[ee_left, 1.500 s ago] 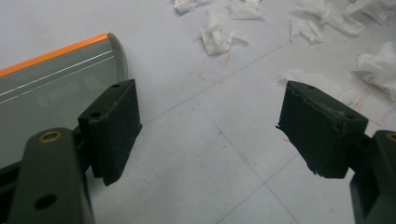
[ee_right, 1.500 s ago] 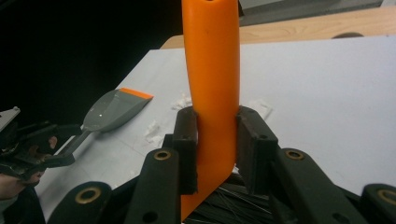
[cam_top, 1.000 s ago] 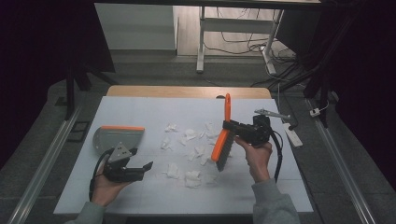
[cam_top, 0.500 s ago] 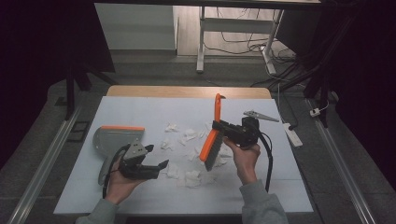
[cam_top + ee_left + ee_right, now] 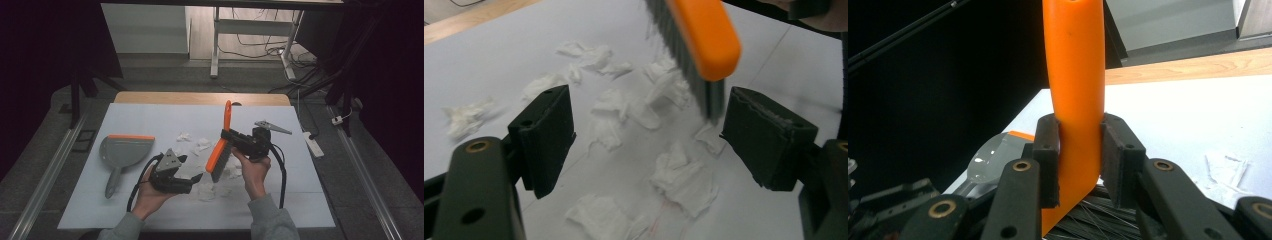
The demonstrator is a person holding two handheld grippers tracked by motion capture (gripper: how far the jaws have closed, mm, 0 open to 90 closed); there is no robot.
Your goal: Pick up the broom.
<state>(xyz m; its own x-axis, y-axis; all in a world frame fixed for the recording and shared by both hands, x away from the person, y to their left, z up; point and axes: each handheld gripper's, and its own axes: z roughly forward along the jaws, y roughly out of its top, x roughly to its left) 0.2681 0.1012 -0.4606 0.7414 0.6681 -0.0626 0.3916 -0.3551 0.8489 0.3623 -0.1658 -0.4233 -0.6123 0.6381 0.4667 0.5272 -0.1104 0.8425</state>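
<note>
An orange hand brush [image 5: 220,144] with dark bristles stands steeply tilted over the white table [image 5: 150,120]. My right gripper [image 5: 226,136] is shut on its orange handle [image 5: 1075,75], jaws pressed on both sides. The bristles touch down among several crumpled white paper scraps [image 5: 207,187], which also lie spread under the brush head [image 5: 704,35] in the left gripper view [image 5: 674,175]. My left gripper [image 5: 196,178] is open and empty, held low just left of the bristles, jaws wide over the scraps. A grey dustpan [image 5: 122,150] with an orange rim lies flat at the left.
More paper scraps [image 5: 192,142] lie toward the table's middle. A grey three-cornered plate [image 5: 272,127] juts from the right gripper. A white power strip [image 5: 311,143] sits off the table's right edge. A wooden strip [image 5: 200,98] runs along the far edge.
My left gripper has moved right from beside the dustpan to the scraps by the bristles. The right gripper and brush have shifted left and a little nearer.
</note>
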